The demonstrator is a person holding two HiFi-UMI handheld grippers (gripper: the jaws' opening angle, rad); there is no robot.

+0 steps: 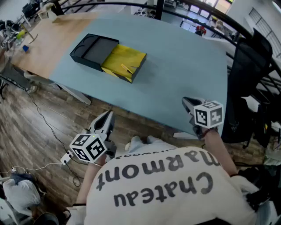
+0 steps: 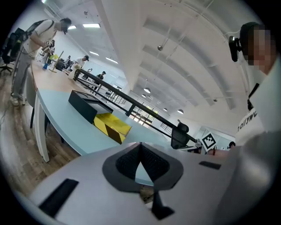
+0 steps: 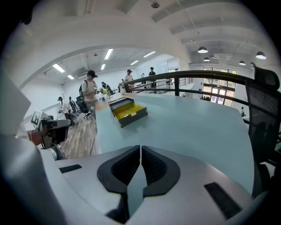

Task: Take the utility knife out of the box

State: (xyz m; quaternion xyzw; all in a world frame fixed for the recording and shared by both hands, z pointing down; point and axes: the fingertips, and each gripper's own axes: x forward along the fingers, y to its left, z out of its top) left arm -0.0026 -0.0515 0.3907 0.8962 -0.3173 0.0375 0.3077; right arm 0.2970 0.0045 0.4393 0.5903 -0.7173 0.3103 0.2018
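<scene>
The pale blue tabletop (image 1: 175, 66) fills the upper middle of the head view and butts against a wooden top (image 1: 48, 48) at ten o'clock. The box (image 1: 94, 50), a black sleeve with its yellow tray (image 1: 125, 59) slid out toward four o'clock, sits on the blue surface at eleven o'clock. The utility knife (image 1: 127, 69) shows as a slim shape lying in that tray. By the near edge, above a plank floor (image 1: 35, 127) strewn with cables, the left gripper (image 1: 106, 117) hangs at seven o'clock and the right gripper (image 1: 186, 102) at four o'clock, both well apart from the box. A black railing (image 1: 131, 5) crosses at twelve o'clock, and an office chair (image 1: 250, 83) stands at three.

In the left gripper view, the fingers meet at their tips with nothing between them. The box lies at ten o'clock under a white, strip-lit ceiling.

In the right gripper view, the fingers are pressed together and empty. The box is at eleven o'clock, people stand at ten, and pendant lamps hang at one.
</scene>
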